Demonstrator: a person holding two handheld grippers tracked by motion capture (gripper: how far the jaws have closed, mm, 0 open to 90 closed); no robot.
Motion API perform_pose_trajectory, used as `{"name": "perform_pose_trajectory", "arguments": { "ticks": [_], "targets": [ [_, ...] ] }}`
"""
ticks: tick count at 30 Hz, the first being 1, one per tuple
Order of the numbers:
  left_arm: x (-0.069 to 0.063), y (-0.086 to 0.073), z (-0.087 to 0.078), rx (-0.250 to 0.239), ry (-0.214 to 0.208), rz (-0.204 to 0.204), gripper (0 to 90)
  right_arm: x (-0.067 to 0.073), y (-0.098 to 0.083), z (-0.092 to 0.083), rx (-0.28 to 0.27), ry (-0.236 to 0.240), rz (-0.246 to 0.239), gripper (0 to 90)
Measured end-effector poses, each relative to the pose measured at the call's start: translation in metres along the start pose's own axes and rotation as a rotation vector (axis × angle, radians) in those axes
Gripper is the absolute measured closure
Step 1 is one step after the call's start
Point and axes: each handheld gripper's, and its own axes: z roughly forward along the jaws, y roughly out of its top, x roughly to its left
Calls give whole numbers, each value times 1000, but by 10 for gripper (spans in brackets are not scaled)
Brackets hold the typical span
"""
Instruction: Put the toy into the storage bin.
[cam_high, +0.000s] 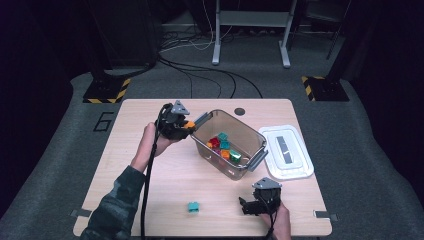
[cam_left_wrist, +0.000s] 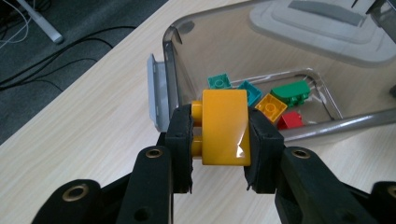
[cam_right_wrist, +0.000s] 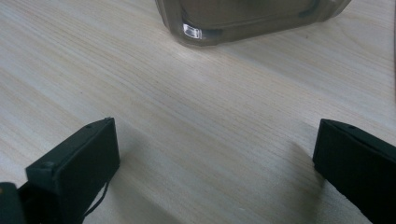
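My left gripper (cam_left_wrist: 219, 135) is shut on an orange brick (cam_left_wrist: 224, 126), held just outside the left end of a clear plastic bin (cam_high: 250, 135). From above, that gripper (cam_high: 186, 126) hovers at the bin's left handle with the orange brick (cam_high: 189, 125) at its tip. Inside the bin lie several bricks: green (cam_left_wrist: 292, 92), teal (cam_left_wrist: 250, 92), orange (cam_left_wrist: 272, 106) and red (cam_left_wrist: 290, 120). My right gripper (cam_high: 243, 206) rests low near the table's front edge, open, with bare table between its fingers (cam_right_wrist: 79, 163). A teal brick (cam_high: 193, 207) lies loose on the table to its left.
The bin's white lid (cam_high: 287, 150) lies flat on the table right of the bin. A dark round hole (cam_high: 240, 111) sits near the table's far edge. The bin's near corner (cam_right_wrist: 194, 30) shows ahead of the right gripper. Cables and stand legs lie on the floor beyond.
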Motion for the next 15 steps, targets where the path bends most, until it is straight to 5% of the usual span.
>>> {"name": "perform_pose_trajectory", "arguments": {
  "ticks": [15],
  "targets": [
    [5,17,31,37,-13,-9,667,0,0,0,-1,-1,3,0]
  ]
}}
